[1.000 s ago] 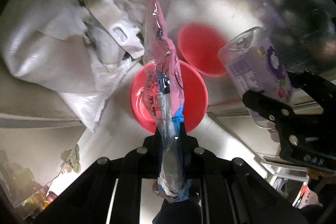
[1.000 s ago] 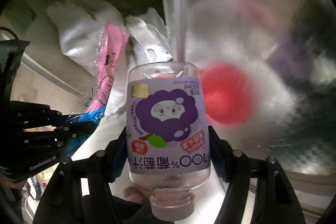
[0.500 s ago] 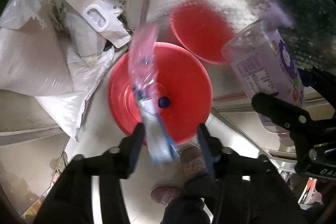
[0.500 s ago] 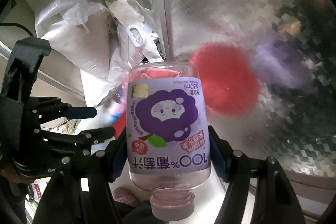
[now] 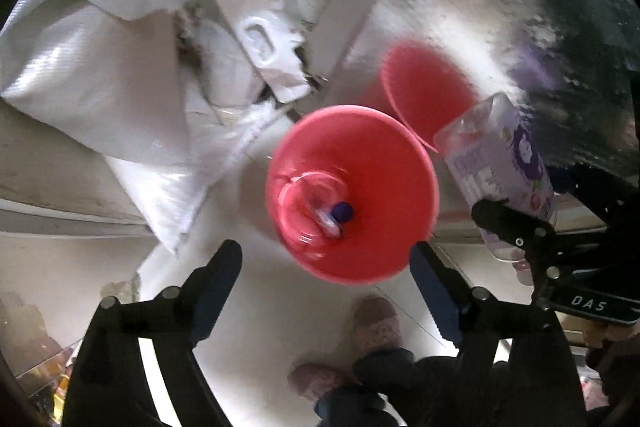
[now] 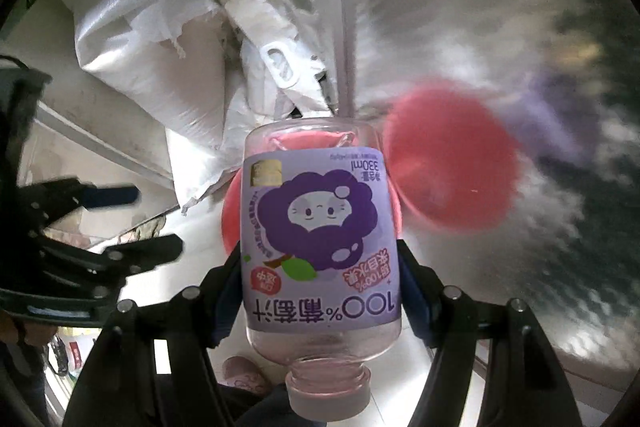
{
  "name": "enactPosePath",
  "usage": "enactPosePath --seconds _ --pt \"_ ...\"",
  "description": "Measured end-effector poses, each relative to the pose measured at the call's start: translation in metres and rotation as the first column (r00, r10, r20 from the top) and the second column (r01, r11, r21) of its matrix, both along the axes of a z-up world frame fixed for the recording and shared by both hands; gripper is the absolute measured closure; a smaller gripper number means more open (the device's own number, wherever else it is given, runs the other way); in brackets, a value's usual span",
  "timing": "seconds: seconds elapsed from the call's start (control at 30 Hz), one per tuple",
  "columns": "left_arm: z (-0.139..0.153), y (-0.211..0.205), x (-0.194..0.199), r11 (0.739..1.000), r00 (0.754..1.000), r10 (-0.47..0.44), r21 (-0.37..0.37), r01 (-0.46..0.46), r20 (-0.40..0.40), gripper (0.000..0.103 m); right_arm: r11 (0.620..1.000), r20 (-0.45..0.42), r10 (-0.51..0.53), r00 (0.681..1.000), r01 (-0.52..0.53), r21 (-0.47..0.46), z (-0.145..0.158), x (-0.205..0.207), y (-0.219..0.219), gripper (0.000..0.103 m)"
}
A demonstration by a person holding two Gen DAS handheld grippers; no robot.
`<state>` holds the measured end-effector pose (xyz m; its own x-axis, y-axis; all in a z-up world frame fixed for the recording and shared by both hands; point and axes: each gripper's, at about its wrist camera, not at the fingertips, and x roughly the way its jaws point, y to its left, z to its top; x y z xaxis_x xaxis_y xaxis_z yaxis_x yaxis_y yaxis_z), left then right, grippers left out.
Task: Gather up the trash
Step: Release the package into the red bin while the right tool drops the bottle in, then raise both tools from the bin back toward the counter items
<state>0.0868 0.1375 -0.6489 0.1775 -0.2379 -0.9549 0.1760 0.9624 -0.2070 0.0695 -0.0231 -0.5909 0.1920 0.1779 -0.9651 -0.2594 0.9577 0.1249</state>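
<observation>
Below your left gripper sits one red bin, its mouth straight ahead of the blue-padded fingers. That gripper's jaws are opening, spread wide with nothing between them. One crumpled clear-and-pink wrapper lies inside the bin, down near its bottom beside one small dark blue cap, well ahead of the fingertips and apart from them. A second red round shape shows beyond the bin on the shiny patterned panel; it looks like the bin's reflection, though the blur leaves that unsure.

Your right gripper is clamped on one plastic juice bottle, a pad pressed on each side of its purple label. You hold it upside down: the pale pink screw cap points back toward you and the clear base points ahead, toward the bin, whose rim shows just behind the bottle on its left side. In your left wrist view the same bottle hangs to the right of the bin, its base near the rim and above it; whether it touches cannot be told.

Ahead and to the left of both grippers lies a heap of white bags, their number not countable, with one white carry handle showing among them. Close under your left gripper two pink slippers stand on the pale floor.
</observation>
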Motion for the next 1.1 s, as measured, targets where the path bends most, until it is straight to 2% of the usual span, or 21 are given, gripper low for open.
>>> enactPosePath --seconds 0.13,0.23,0.43,0.5,0.53,0.57,0.67,0.8,0.87,1.1 --pt "-0.004 0.012 0.0 1.0 0.999 0.013 0.004 -0.013 0.031 0.0 0.999 -0.02 0.034 0.999 -0.034 0.008 -0.014 0.003 0.011 0.036" --pt "-0.003 0.017 -0.002 0.999 0.998 0.03 -0.019 -0.029 0.059 0.0 0.998 -0.019 0.063 0.998 -0.063 0.006 -0.019 0.004 0.017 0.036" --pt "-0.01 0.023 -0.003 0.999 0.998 0.023 0.029 -0.025 0.055 0.0 0.996 -0.008 0.084 0.996 -0.084 -0.008 -0.028 0.008 0.023 0.036" --pt "-0.011 0.025 -0.005 0.999 0.998 0.024 0.039 -0.027 0.056 0.0 0.995 0.001 0.091 0.996 -0.091 -0.03 -0.029 0.007 0.024 0.029" --pt "-0.011 0.026 -0.005 0.999 0.998 0.025 0.038 -0.028 0.057 0.0 0.993 0.011 0.109 0.994 -0.109 -0.051 -0.028 0.006 0.027 0.014" --pt "-0.01 0.027 -0.006 0.999 0.998 0.03 0.042 -0.033 0.058 0.0 0.989 0.015 0.131 0.991 -0.13 -0.064 -0.028 0.005 0.03 0.006" --pt "0.004 0.031 -0.01 0.998 0.997 0.045 0.052 -0.048 0.063 0.0 0.989 0.031 0.134 0.99 -0.132 -0.068 -0.018 0.003 0.031 0.005" --pt "0.046 0.034 -0.023 0.996 0.996 0.063 0.054 -0.067 0.065 0.0 0.992 0.021 0.12 0.993 -0.119 -0.052 0.015 -0.002 0.029 0.005" --pt "0.078 0.036 -0.032 0.996 0.995 0.064 0.057 -0.068 0.072 0.0 0.992 0.027 0.123 0.992 -0.122 -0.039 0.043 -0.006 0.03 0.003" --pt "0.219 0.048 -0.062 0.992 0.986 0.111 0.048 -0.117 0.124 0.0 0.989 0.082 0.149 0.985 -0.148 -0.018 0.171 -0.024 0.036 0.001"
